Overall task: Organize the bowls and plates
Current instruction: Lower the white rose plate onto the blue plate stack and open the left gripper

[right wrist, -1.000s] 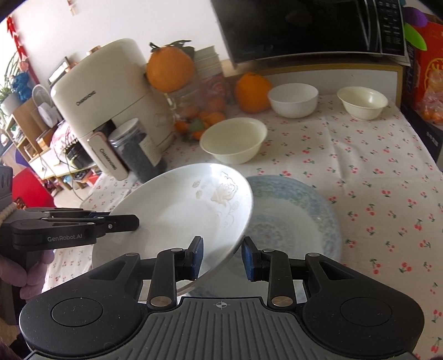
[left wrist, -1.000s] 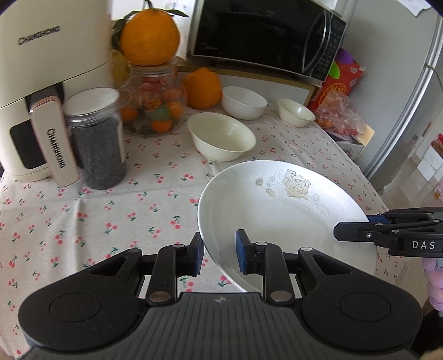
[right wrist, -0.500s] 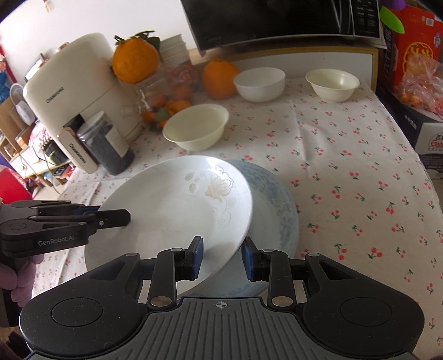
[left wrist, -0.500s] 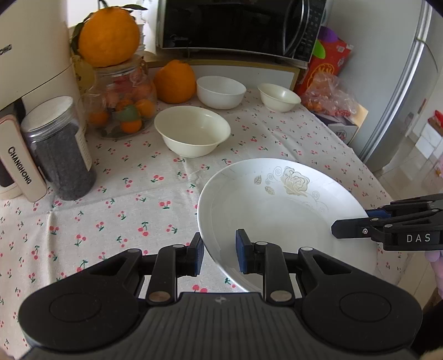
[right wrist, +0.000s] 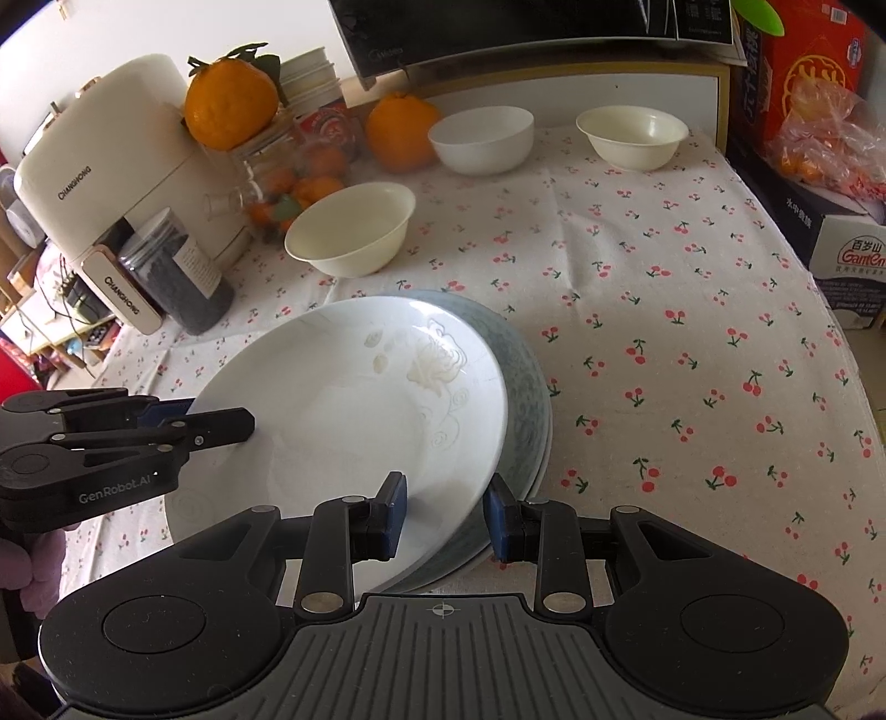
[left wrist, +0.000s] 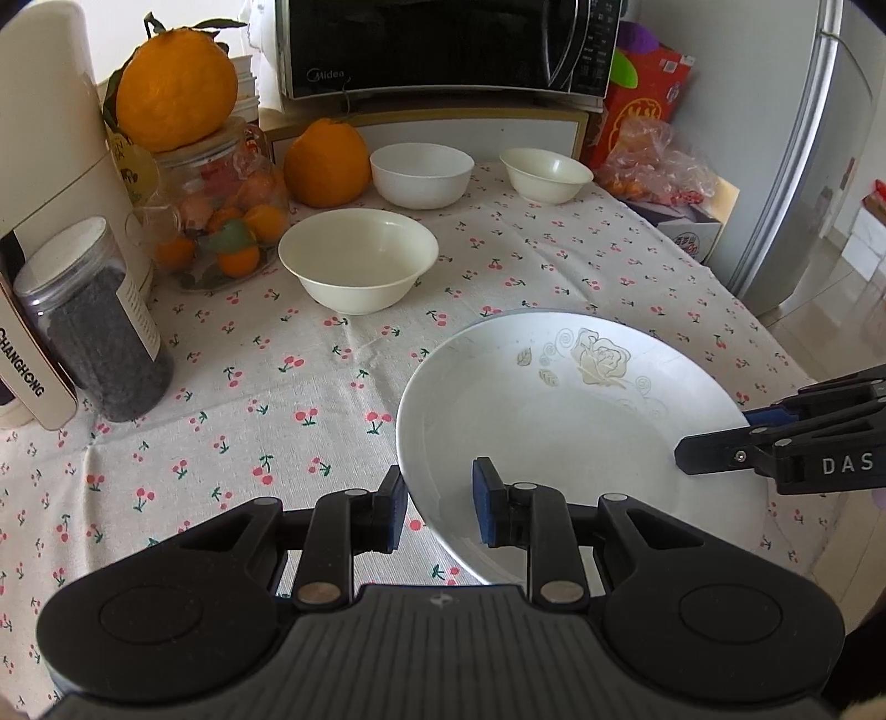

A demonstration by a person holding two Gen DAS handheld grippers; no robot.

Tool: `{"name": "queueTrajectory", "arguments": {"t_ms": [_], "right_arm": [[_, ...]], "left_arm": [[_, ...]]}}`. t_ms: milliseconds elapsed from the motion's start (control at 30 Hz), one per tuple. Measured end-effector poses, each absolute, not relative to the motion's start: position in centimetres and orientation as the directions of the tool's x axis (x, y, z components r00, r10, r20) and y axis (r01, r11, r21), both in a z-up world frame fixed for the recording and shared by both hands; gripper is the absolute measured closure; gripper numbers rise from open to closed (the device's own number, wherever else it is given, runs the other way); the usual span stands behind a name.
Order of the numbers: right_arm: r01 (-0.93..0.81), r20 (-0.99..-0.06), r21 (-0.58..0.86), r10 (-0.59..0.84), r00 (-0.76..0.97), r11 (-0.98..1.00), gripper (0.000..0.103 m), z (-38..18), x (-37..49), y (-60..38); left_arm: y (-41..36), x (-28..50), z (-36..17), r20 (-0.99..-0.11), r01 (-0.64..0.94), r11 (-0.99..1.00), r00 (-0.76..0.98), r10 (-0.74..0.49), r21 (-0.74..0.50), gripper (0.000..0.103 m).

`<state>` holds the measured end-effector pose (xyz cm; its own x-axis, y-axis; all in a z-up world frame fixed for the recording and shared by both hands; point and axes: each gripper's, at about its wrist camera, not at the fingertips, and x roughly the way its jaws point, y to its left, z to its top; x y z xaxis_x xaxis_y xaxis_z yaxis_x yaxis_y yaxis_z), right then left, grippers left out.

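Note:
A white plate with a rose pattern (left wrist: 554, 432) (right wrist: 343, 421) is held from two sides. My left gripper (left wrist: 440, 498) (right wrist: 194, 421) is shut on its near-left rim. My right gripper (right wrist: 446, 512) (left wrist: 714, 448) is shut on the opposite rim. The plate hangs slightly tilted just over a blue-patterned plate (right wrist: 520, 387) lying on the cherry-print tablecloth (right wrist: 664, 310), covering most of it. Whether the two plates touch is unclear. Farther back stand a large cream bowl (left wrist: 357, 260) (right wrist: 354, 232), a white bowl (left wrist: 421, 171) (right wrist: 482, 138) and a small cream bowl (left wrist: 545, 174) (right wrist: 631, 135).
A cream air fryer (right wrist: 105, 183), a jar of dark grains (left wrist: 94, 327) and a glass jar of fruit (left wrist: 221, 221) with a big orange on top line the left side. A microwave (left wrist: 443, 44) stands behind, boxes (right wrist: 830, 183) and a fridge (left wrist: 803, 138) at the right.
Both grippers carried the white plate rightward and down; it now lies flatter and covers most of the blue-patterned plate. The grips have not changed.

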<state>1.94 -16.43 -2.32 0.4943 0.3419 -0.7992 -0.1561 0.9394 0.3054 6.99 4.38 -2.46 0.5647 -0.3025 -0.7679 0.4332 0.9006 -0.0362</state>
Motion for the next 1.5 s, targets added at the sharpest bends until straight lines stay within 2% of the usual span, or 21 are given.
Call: {"name": "queueTrajectory", "arguments": {"t_ms": [233, 700, 1500], "right_arm": [[-0.162, -0.801, 0.276, 0.32, 0.506, 0.947, 0.073, -2.0, 1.7, -16.3], [-0.174, -0.804, 0.198, 0.262, 0.534, 0.965, 0.073, -1.5, 1.4, -16.1], [-0.231, -0.835, 0.124, 0.227, 0.502, 0.965, 0.071, -1.2, 1.3, -15.1]], "left_arm": [[3.0, 6.5, -2.7, -0.753, 0.434, 0.898, 0.614, -0.238, 0.071, 0.08], [1.2, 5.6, -3.5, -0.749, 0.469, 0.865, 0.635, -0.19, 0.178, 0.08], [1.1, 5.5, -3.5, -0.757, 0.481, 0.859, 0.624, -0.194, 0.177, 0.078]]}}
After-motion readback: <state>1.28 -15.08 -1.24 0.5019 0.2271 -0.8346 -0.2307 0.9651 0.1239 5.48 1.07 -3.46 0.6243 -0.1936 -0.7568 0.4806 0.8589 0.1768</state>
